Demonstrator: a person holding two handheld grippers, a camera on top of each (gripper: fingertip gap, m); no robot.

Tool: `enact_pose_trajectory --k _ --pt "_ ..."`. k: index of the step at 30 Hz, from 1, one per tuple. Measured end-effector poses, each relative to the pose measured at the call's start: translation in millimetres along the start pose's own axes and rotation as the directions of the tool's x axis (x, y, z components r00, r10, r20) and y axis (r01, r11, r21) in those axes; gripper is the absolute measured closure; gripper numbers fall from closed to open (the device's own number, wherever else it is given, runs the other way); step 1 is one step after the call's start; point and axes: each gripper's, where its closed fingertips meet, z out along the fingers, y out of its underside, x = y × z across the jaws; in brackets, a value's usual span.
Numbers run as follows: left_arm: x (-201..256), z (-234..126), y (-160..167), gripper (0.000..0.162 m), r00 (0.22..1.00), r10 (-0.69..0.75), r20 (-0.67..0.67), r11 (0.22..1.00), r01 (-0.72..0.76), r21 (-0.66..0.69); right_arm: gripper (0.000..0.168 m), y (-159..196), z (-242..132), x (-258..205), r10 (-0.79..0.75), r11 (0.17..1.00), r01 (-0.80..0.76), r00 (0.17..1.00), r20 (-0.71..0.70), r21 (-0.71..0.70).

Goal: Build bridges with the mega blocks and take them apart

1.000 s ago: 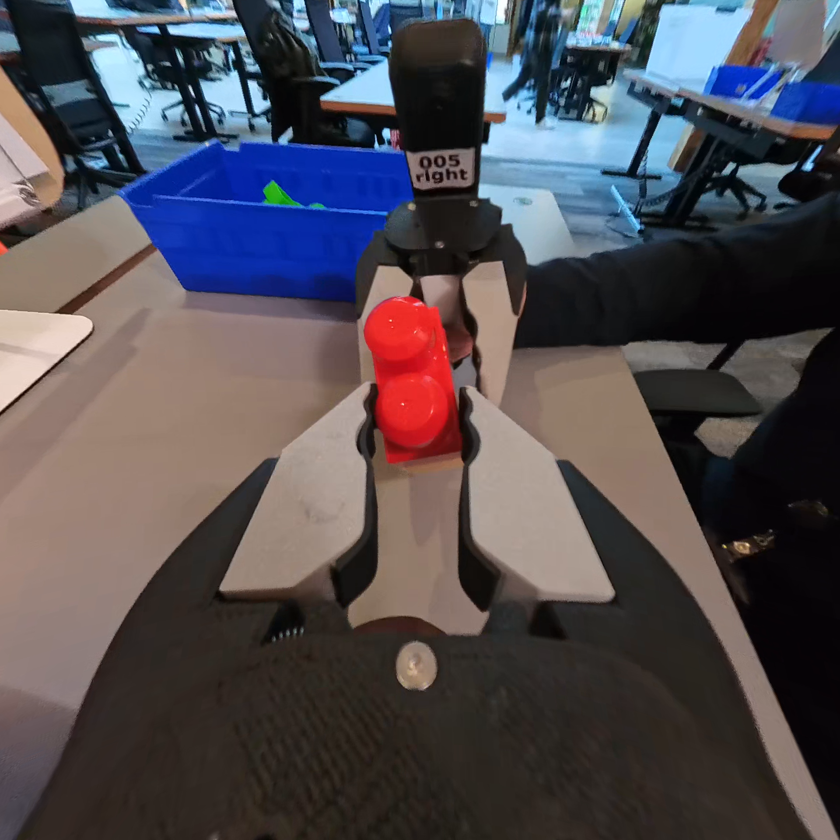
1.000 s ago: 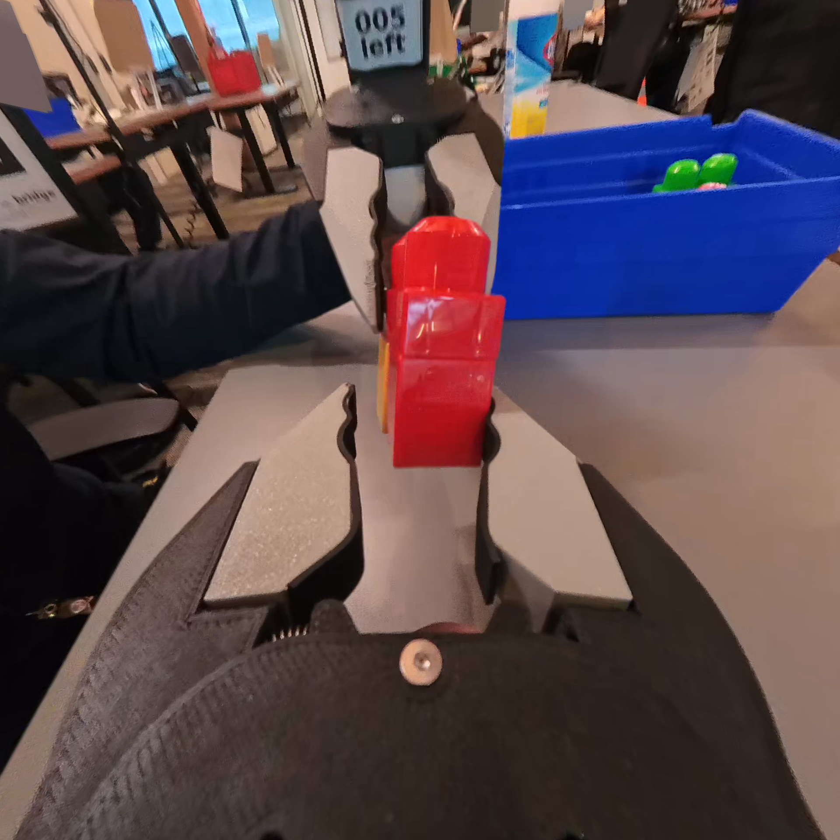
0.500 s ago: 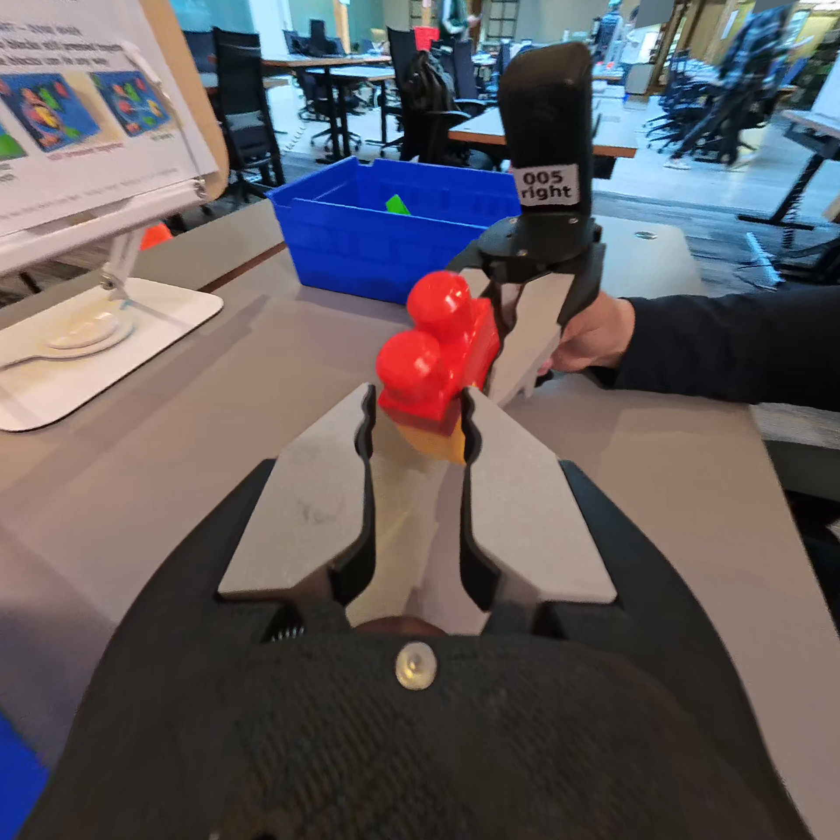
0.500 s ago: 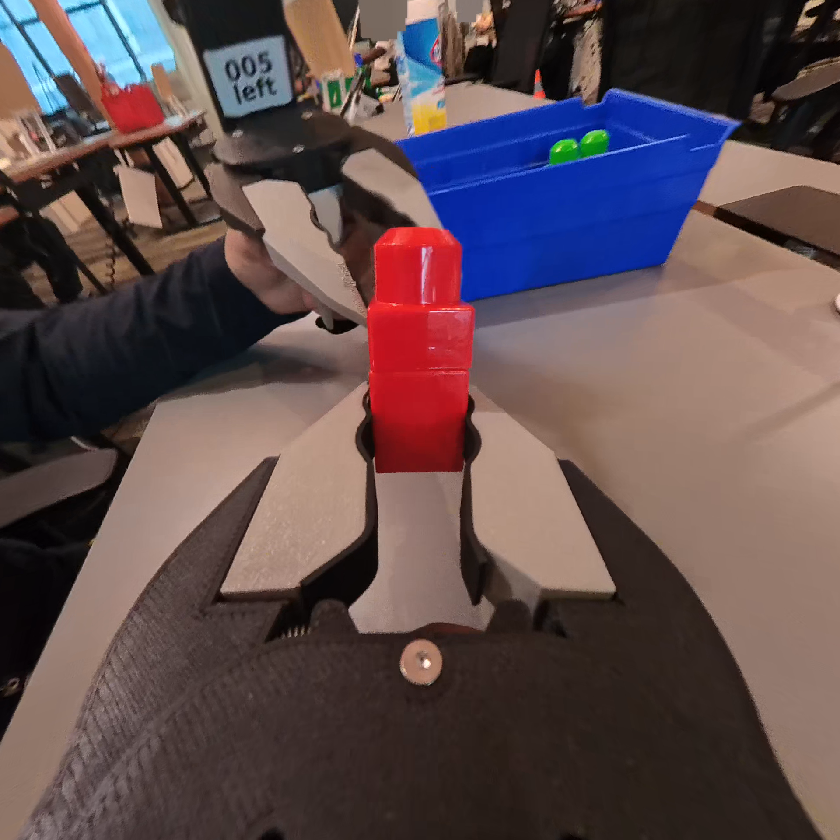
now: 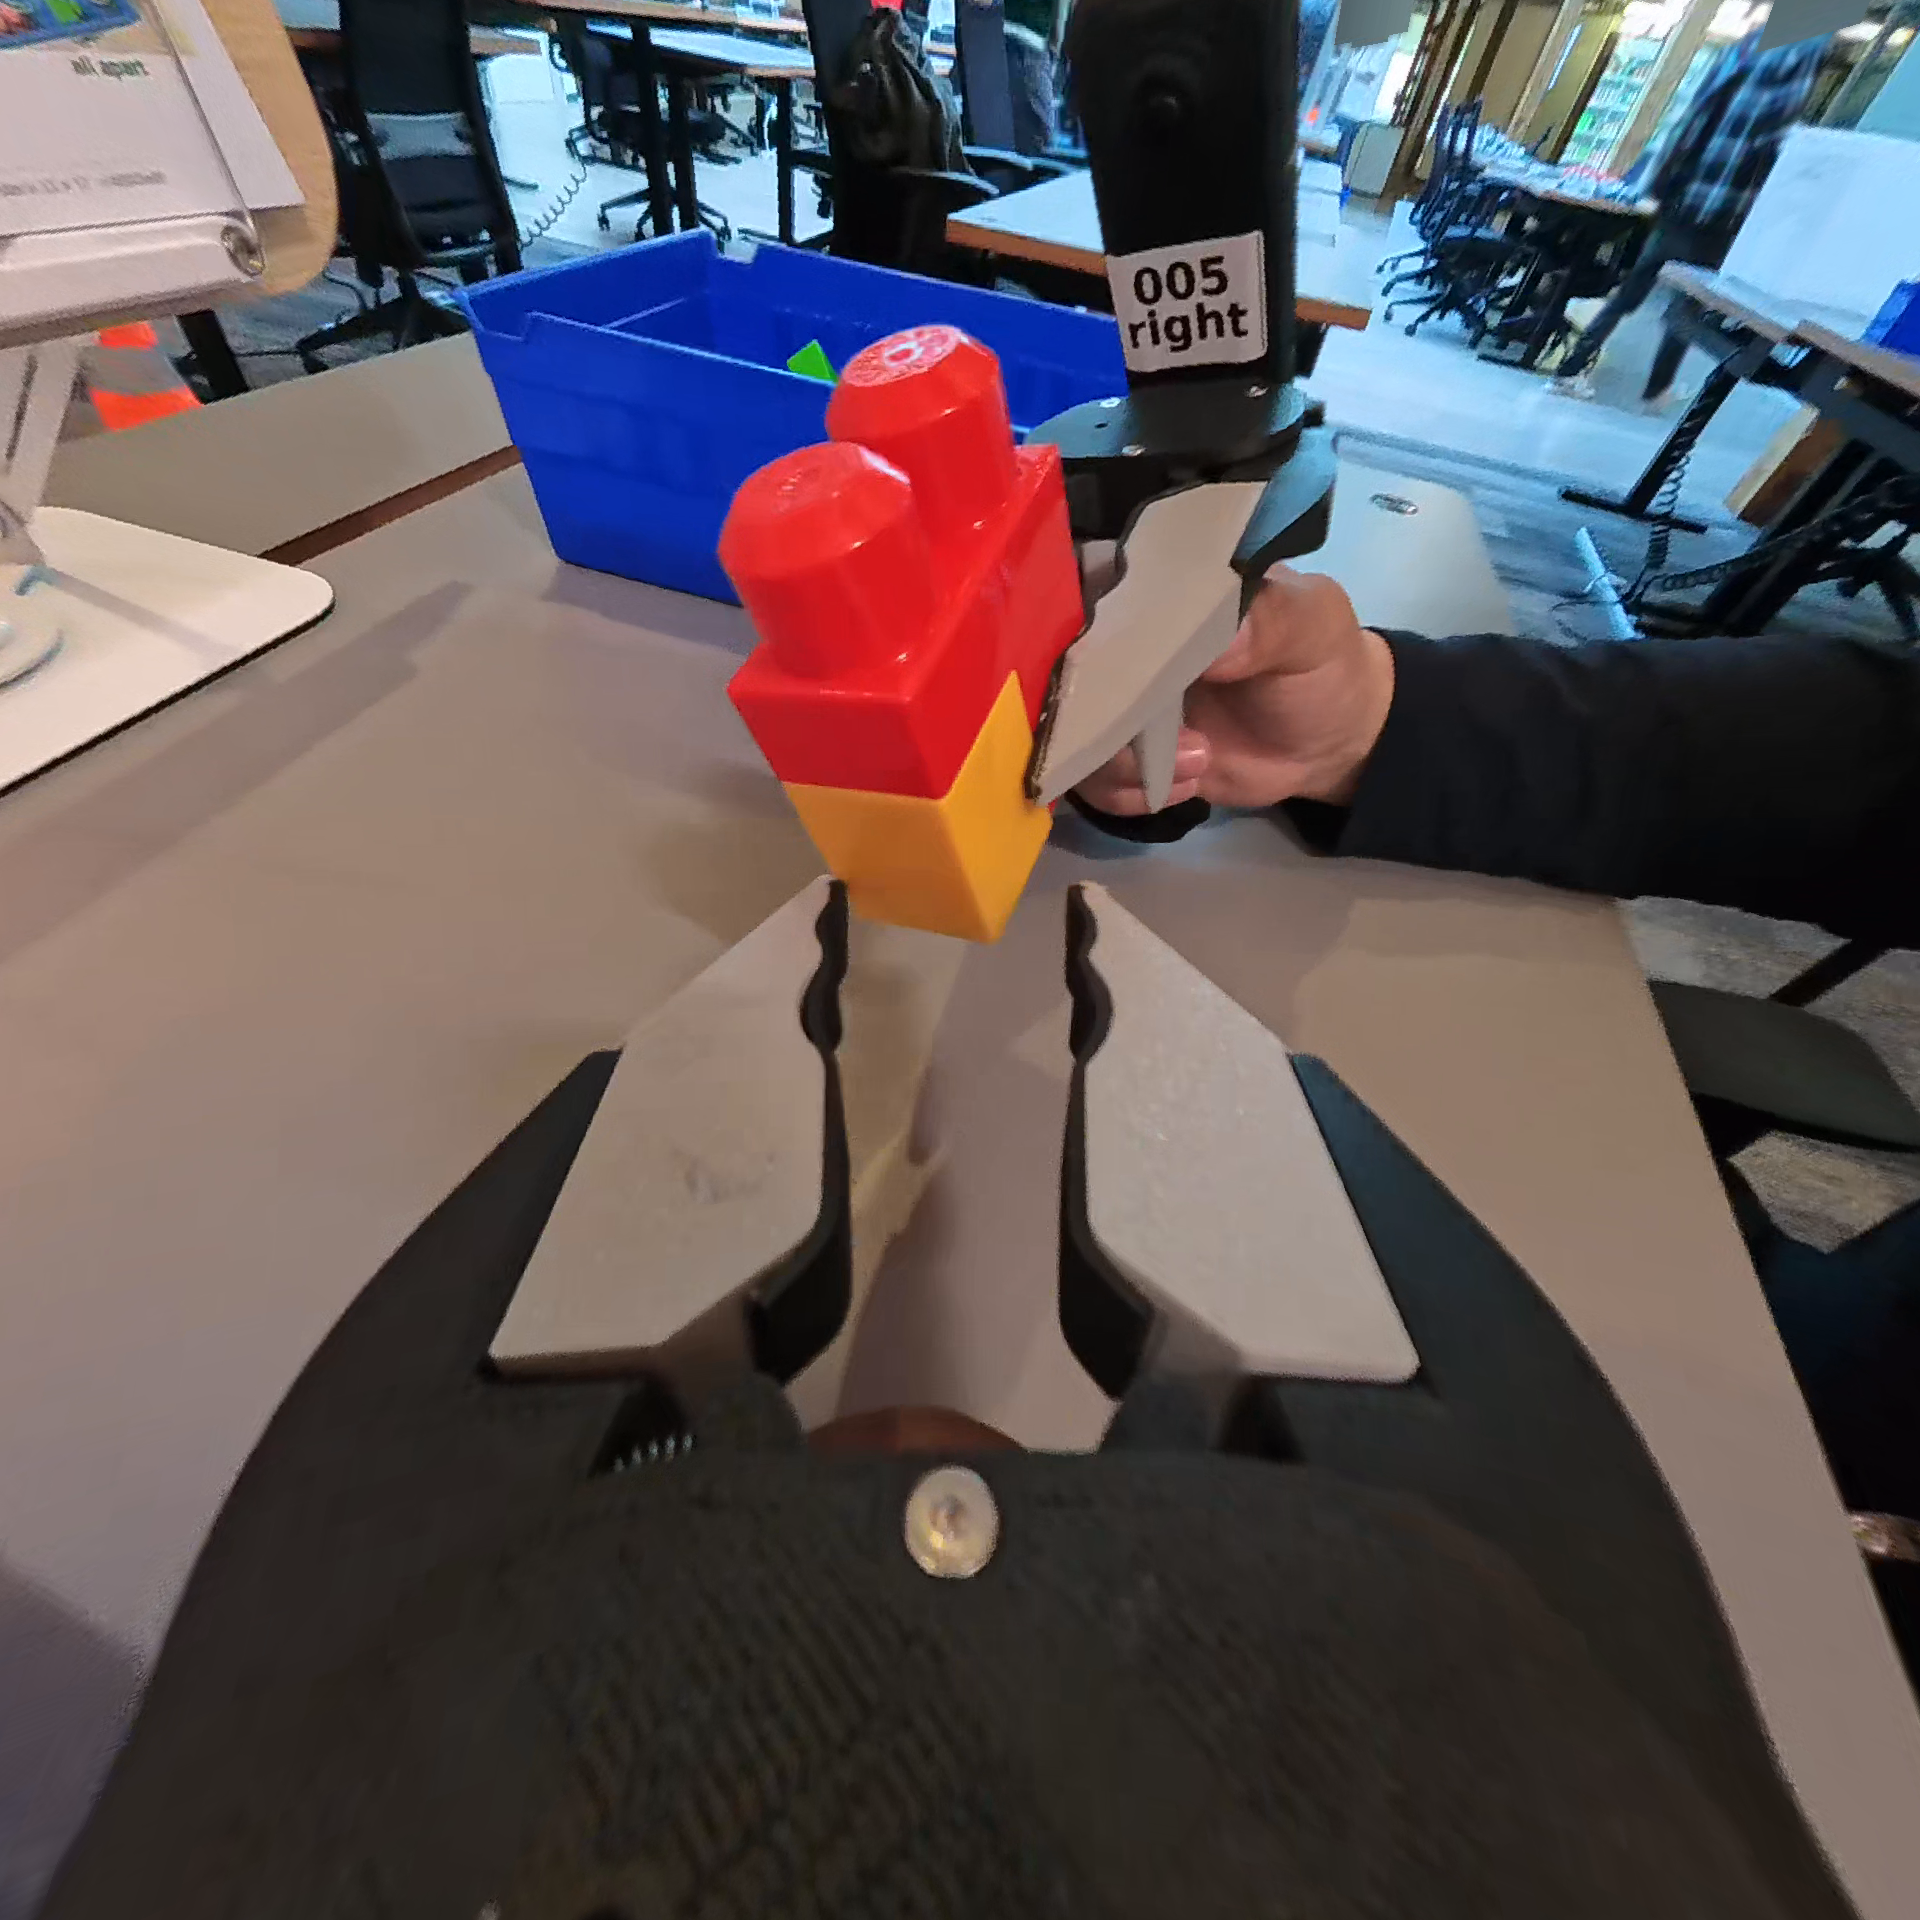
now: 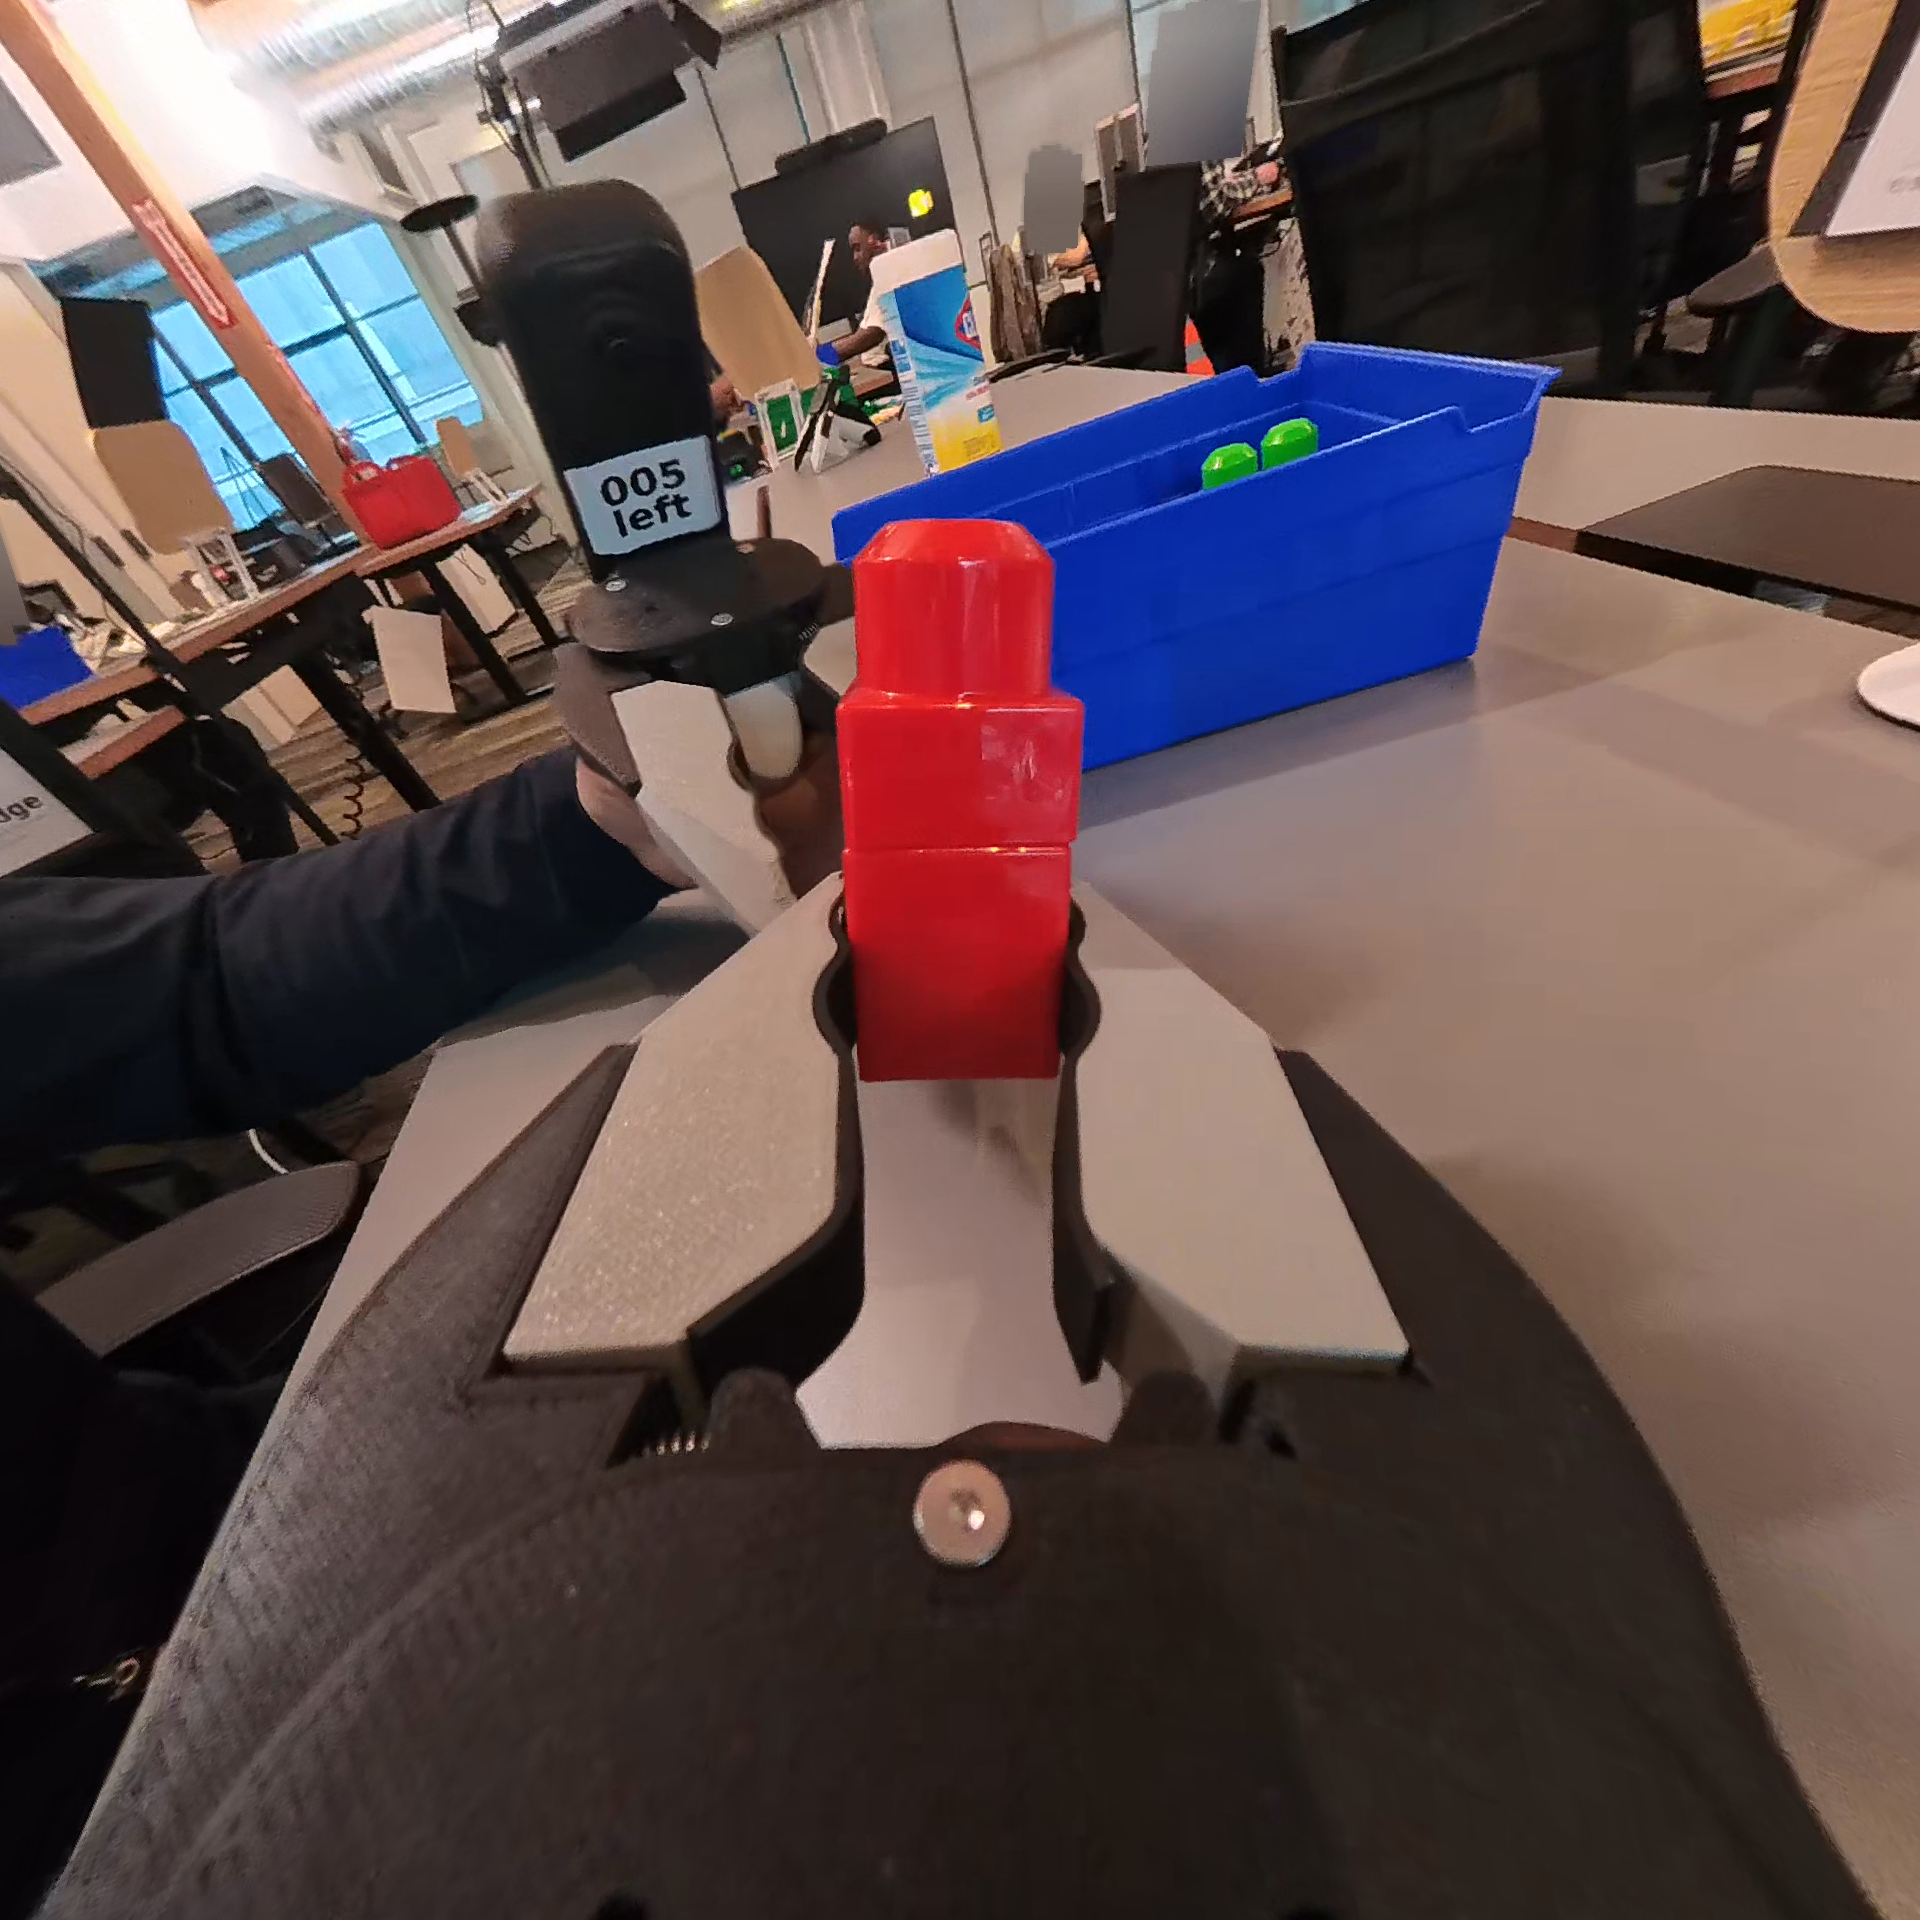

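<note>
In front of the blue bin, the right gripper was clamped on a red-and-yellow block stack above the tabletop; the left gripper was open, empty. A tilted, one-sided grip risked dropping it.

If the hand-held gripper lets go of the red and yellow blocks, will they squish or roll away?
Probably neither. The red block and yellow block look like hard, glossy plastic, so stiff, maybe slippery. Flat sides suggest they would tumble, not roll. The right hand-held gripper pinches only one side, so they might twist.
</note>
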Motion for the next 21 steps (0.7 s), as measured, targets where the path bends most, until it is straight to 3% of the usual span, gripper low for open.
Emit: enact_pose_trajectory --k 4,13,14,15,16,17,18,21 --pt "-2 -5 -8 0.133 0.996 -0.074 -0.042 0.994 0.077 0.071 0.134 -5 -1 -4 0.031 0.999 -0.032 0.999 0.036 0.034" --pt "6 -3 -8 0.126 0.986 -0.126 -0.107 0.989 0.133 0.062 0.135 -11 -5 -6 0.048 0.996 -0.052 0.996 0.07 0.068" --pt "4 -1 -4 0.114 0.987 -0.133 -0.093 0.99 0.136 0.036 0.135 -12 -5 -8 0.046 0.996 -0.052 0.996 0.08 0.072" --pt "-1 1 -1 0.088 0.99 -0.137 -0.047 0.99 0.137 0.011 0.135 -12 -5 -11 0.046 0.996 -0.054 0.994 0.099 0.075" --pt "-6 3 1 0.073 0.993 -0.122 0.0 0.993 0.122 -0.002 0.135 -13 -5 -14 0.043 0.996 -0.052 0.993 0.11 0.077" --pt "-7 3 2 0.082 0.995 -0.096 0.019 0.995 0.096 -0.01 0.135 -11 -3 -14 0.036 0.997 -0.043 0.994 0.103 0.067" --pt "0 4 2 0.114 0.998 -0.06 -0.011 0.998 0.059 -0.012 0.135 -7 0 -12 0.022 0.999 -0.026 0.997 0.077 0.04" --pt "-1 5 5 0.118 1.0 -0.007 0.02 1.0 0.007 -0.027 0.135 1 4 -10 -0.021 1.0 0.021 0.999 0.038 0.0"
